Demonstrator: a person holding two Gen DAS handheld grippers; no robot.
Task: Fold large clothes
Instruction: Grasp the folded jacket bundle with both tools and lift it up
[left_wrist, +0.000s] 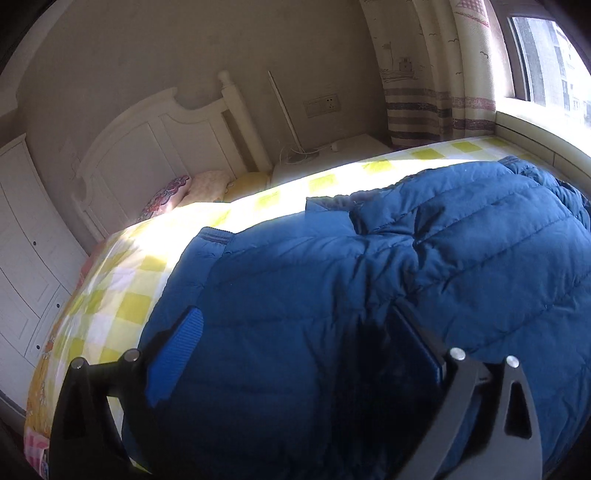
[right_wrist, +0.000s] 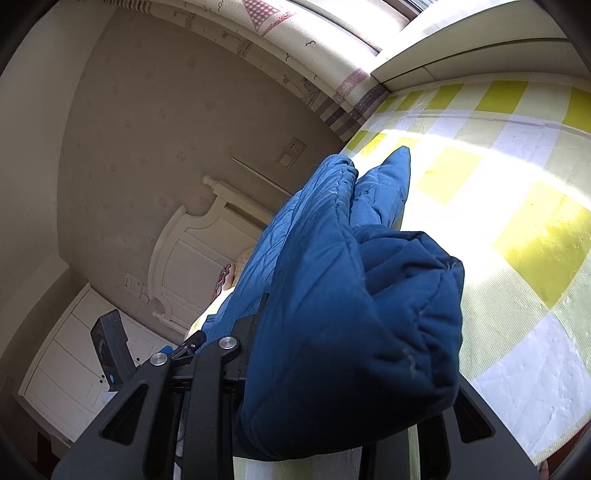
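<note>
Jacket (left_wrist: 369, 295) spread on the bed (left_wrist: 122, 295), nearer the window (left_wrist: 546, 62) side. Pillows (left_wrist: 192, 192) against the headboard (left_wrist: 147, 147) beyond. Wardrobe (left_wrist: 26, 240) left of bed; nightstand (left_wrist: 343, 147) between headboard and curtain (left_wrist: 436, 74).

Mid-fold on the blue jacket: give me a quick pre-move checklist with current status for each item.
1. Right gripper has fabric: ok, a thick bunch of the blue jacket sits between its fingers.
2. Left gripper free to grasp: ok, open above the jacket, nothing held.
3. Jacket supported: ok, it lies on the checked bedsheet.
4. Landing area beside the jacket: ok, sheet is bare there.
5. Sleeves tucked: cannot tell, hidden in folds.
6. Right grip secure: cannot tell, fingertips buried in fabric.
</note>
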